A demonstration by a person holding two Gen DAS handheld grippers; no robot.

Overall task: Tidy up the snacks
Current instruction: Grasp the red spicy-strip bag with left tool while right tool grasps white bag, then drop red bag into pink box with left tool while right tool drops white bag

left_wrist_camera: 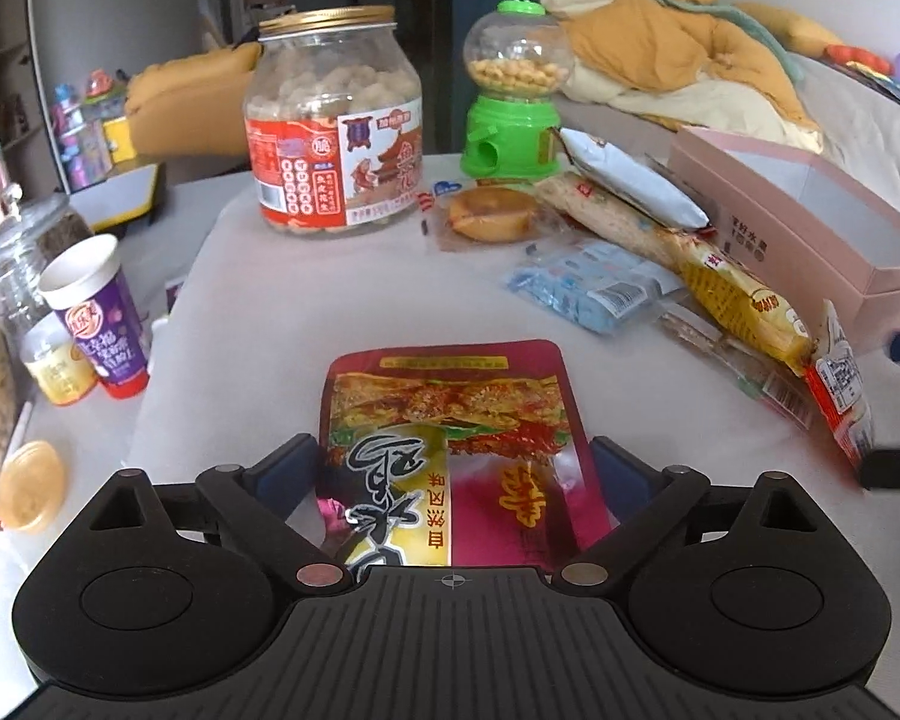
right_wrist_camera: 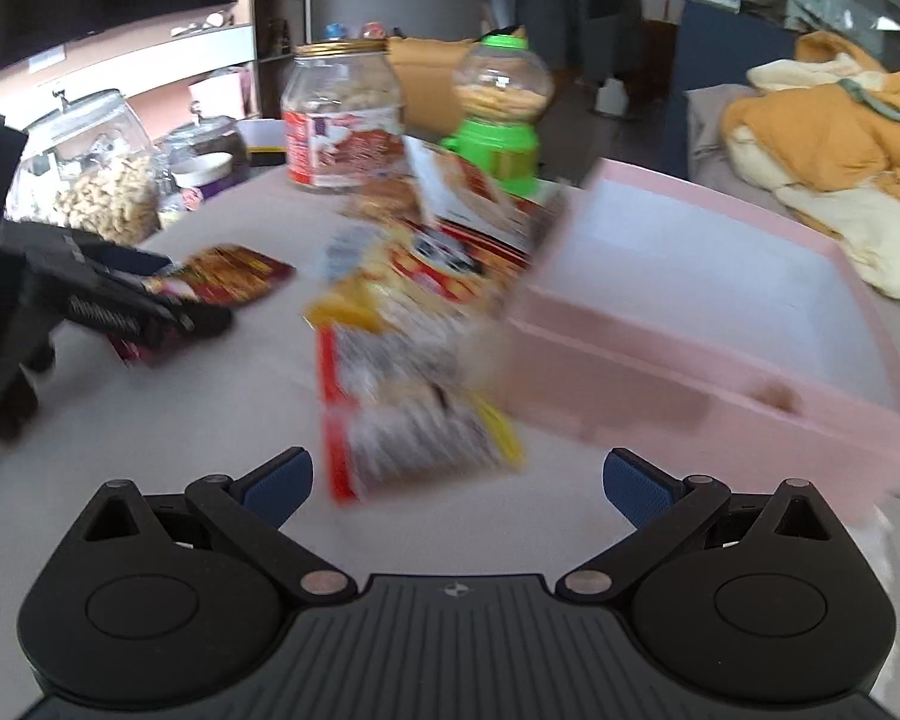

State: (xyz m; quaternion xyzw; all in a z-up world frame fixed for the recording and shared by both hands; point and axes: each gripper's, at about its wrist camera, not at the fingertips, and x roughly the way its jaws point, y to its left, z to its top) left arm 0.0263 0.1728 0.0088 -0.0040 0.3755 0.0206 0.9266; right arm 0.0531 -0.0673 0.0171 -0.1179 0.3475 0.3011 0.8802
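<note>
The pale cloth-covered table (left_wrist_camera: 258, 324) carries everything, and the largest thing on it is the open pink cardboard box (right_wrist_camera: 678, 372), which sits on the right side and, as far as its white interior shows, holds nothing; one dark speck near its front wall is too blurred to name. Next in size, the tall clear jar with a gold screw lid and red label (left_wrist_camera: 333, 120) stands at the far edge, filled with pale round snacks, and just right of it the green toy dispenser with a clear globe (left_wrist_camera: 516, 96) holds yellow pellets. Between those and the box lies a loose heap of wrapped snacks (left_wrist_camera: 648, 246), leaning against the box's left wall. The flat red foil snack pouch (left_wrist_camera: 450, 450) lies on the cloth straight ahead of the left gripper (left_wrist_camera: 455, 468), its long axis running along the fingers, its near half already between the two spread blue pads, which stand at its side edges and do not press it, so this claw is released. The right gripper (right_wrist_camera: 456, 480) is likewise spread wide and empty, hovering before the heap and box. The left hand is plainly the nearer to the pouch; closing on it looks like the coming step, with the box well off to its right.
</note>
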